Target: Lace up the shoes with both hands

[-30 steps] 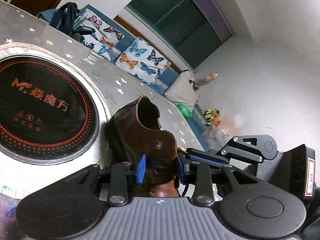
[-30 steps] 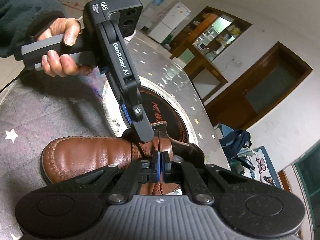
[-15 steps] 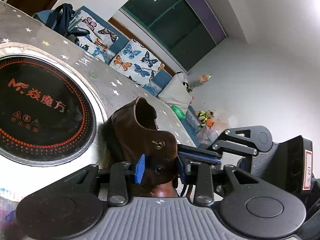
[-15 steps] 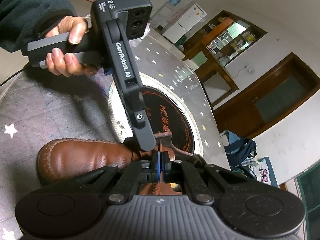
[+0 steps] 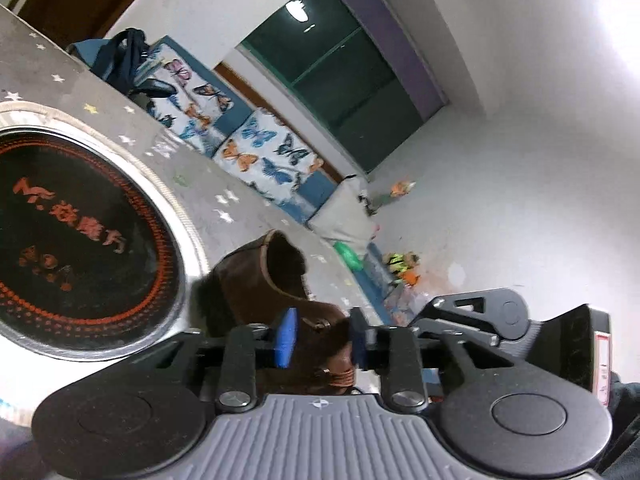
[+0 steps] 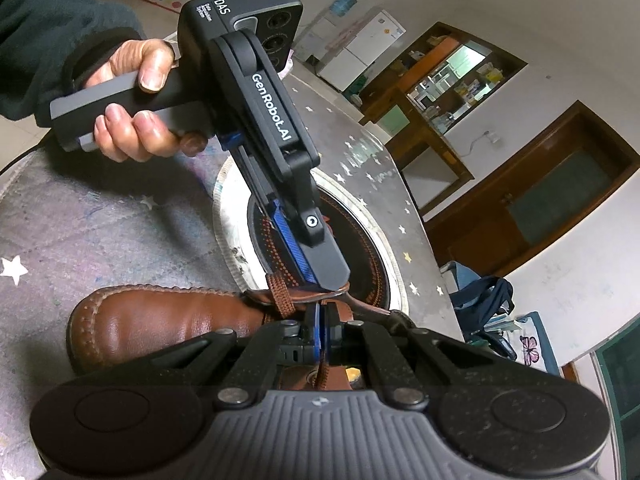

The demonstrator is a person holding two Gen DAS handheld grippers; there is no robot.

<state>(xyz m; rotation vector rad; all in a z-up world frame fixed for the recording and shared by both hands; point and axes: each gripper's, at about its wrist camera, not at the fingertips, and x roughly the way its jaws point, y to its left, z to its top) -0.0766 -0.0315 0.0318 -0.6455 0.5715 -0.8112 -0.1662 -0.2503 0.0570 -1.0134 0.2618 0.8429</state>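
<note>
Starry table (image 6: 100, 216): left claw (image 5: 320, 340) narrower than before, straddling shoe (image 6: 160, 320) flap; right claw (image 6: 322, 330) pinching lace (image 6: 282, 296).

The left tongs (image 6: 332, 280) read "GenRobot.AI" and "DAS"; the round cooktop (image 5: 80, 240) shows "M"

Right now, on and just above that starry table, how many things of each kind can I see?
Brown leather shoe: 1
Brown lace: 1
Round black cooktop: 1
Hand-held tools: 2, the left tool tipped at the shoe's flap, the right tool shut on the lace
Total: 5
</note>
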